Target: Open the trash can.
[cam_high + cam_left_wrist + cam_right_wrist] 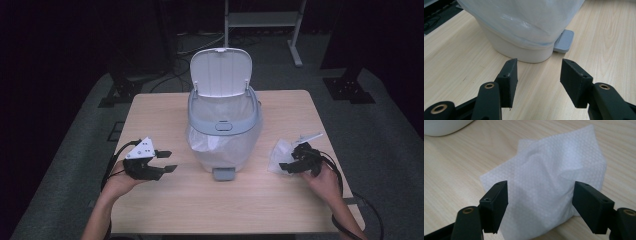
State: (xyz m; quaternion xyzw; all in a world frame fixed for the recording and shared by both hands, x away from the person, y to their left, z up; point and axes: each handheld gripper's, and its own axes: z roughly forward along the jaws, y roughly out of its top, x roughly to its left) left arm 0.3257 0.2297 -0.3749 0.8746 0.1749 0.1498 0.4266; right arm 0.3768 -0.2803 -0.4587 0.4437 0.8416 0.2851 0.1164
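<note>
Black jaws of the right gripper [540, 205] are standing wide around the crumpled tissue [549, 192] lying right of the bin [224, 127] — gripping nothing yet. Closing shallow risks pinching one loose fold — tissue slipping free. The left gripper [537, 80] is idling half-open, empty.

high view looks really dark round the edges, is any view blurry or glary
High view: the table is lit, the floor beyond falls into near black, and detail is soft. Left gripper view: the bin liner glares white. Right gripper view: the tissue is sharp, with soft shadows in its folds.
</note>
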